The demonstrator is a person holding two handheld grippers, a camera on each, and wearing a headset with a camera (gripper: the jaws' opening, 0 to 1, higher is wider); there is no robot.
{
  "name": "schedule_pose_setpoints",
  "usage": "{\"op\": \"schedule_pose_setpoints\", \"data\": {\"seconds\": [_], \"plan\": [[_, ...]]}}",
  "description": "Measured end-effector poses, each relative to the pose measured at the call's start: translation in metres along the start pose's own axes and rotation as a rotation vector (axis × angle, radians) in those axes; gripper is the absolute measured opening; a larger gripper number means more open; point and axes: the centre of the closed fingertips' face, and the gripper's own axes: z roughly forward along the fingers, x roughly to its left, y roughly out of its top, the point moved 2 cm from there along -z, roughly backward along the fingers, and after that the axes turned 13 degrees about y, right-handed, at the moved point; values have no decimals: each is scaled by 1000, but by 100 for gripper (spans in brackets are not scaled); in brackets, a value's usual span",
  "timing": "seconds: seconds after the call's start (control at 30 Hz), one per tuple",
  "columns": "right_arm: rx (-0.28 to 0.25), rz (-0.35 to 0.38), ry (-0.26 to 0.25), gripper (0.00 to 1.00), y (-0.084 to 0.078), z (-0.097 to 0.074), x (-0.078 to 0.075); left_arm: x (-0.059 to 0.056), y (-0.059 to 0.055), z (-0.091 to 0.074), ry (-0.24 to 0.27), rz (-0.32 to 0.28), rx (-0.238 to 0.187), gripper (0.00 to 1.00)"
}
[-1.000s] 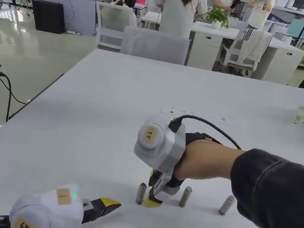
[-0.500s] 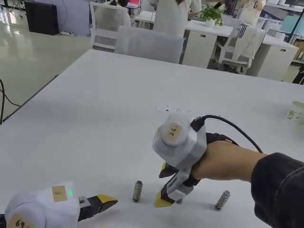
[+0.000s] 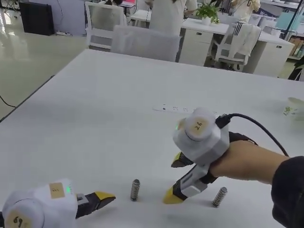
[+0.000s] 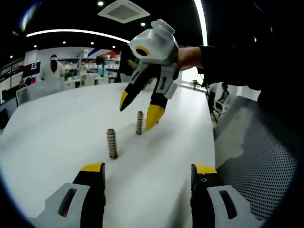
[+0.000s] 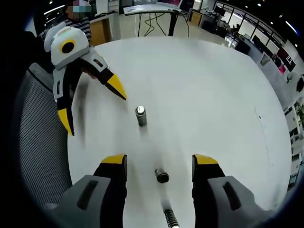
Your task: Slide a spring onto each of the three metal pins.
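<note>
Right gripper view looks almost straight down: the middle spring [image 5: 162, 176] stands upright, seen end-on, between the spread, empty jaws of the right gripper [image 5: 159, 160]. A 2nd spring [image 5: 141, 115] stands just beyond it and a 3rd spring [image 5: 170, 218] behind. The left gripper [image 4: 148, 168] (also agape, holding nothing) sits farther off.

An open-plan office: rows of white desks [image 3: 204, 47], office chairs [image 3: 142, 43], a potted plant [image 3: 207, 12], strip ceiling lights [image 4: 71, 32].
</note>
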Motion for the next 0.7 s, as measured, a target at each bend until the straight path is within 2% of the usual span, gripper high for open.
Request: {"op": "schedule_pose_setpoints", "data": {"seconds": [0.27,0.7], "plan": [[-60,44,-43,62,-14,-14,-4,1,3,2,0,9,1,70],[-174,97,-111,70,-34,-36,-9,8,6,2,21,9,2,71]]}}
